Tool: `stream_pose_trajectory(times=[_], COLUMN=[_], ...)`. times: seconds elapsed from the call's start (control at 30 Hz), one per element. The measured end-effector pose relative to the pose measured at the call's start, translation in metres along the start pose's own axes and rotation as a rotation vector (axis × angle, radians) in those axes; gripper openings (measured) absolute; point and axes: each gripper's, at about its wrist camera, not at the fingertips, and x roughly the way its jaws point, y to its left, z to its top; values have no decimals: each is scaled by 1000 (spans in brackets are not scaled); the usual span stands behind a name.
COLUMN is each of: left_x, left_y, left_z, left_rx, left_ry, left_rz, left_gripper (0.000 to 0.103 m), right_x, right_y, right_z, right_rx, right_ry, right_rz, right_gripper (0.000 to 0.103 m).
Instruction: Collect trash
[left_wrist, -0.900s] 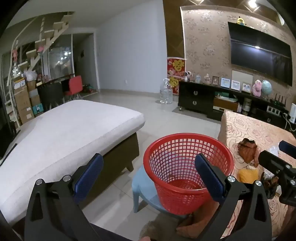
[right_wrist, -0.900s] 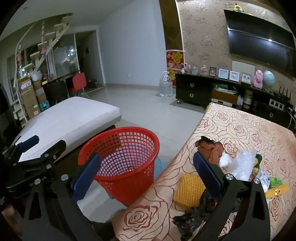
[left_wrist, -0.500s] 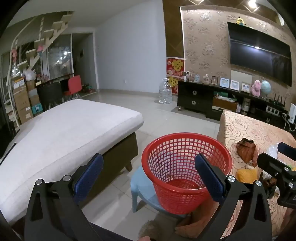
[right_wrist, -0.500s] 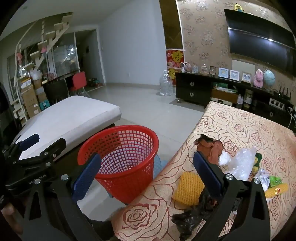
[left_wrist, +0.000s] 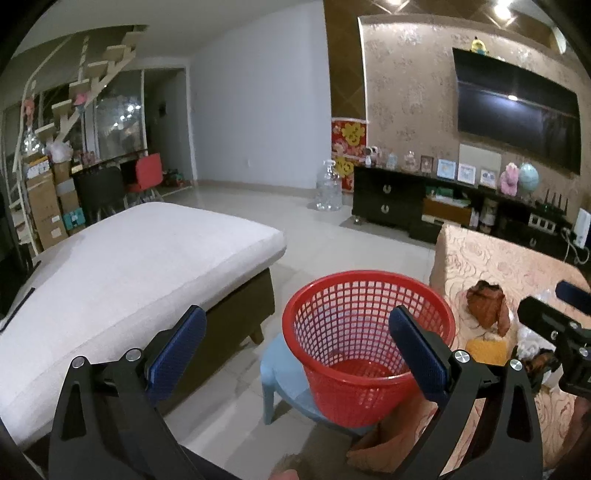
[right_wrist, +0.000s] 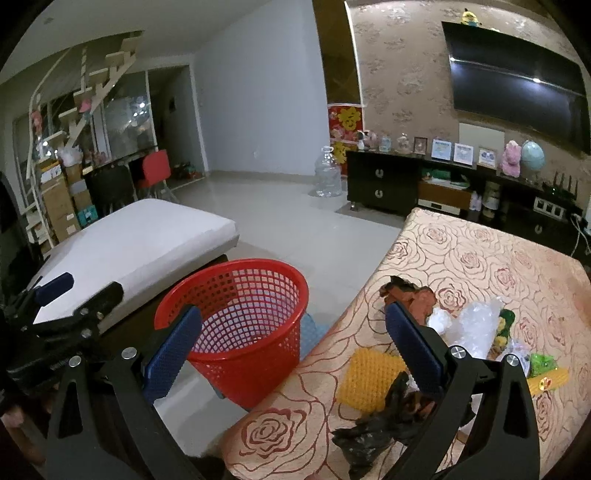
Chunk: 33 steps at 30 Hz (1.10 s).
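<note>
A red mesh basket stands on a small blue stool beside a table with a rose-patterned cloth. Trash lies on the cloth: a brown crumpled wrapper, a yellow textured piece, clear plastic, a black bag and small green and yellow wrappers. My left gripper is open and empty, held before the basket. My right gripper is open and empty, above the table's near corner, its right finger over the trash pile.
A white-cushioned ottoman stands left of the basket. A black TV cabinet and a water jug are at the far wall. Tiled floor lies between.
Both views have shifted slightly; the basket and table sit a little lower and left in the left wrist view. Both grippers stay open.
</note>
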Motion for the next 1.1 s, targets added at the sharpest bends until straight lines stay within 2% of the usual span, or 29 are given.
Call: stream_pose_trajectory(times=[0.1,0.43,1.1], left_x=[4,0,-7], left_y=[1,3,-4], left_z=[-3,-3,1], left_rx=[2,-5,13], left_ry=[22,15,10], left_rz=[-6,-20,-38], left_gripper=[96,96,96], right_x=[2,7,2], right_y=[-3,6,5], right_z=[-3,-8,-15], right_rx=[11,-11,-14], right_ry=[18,38,46], right_rz=[10,31,-2], right_gripper=[97,97,97])
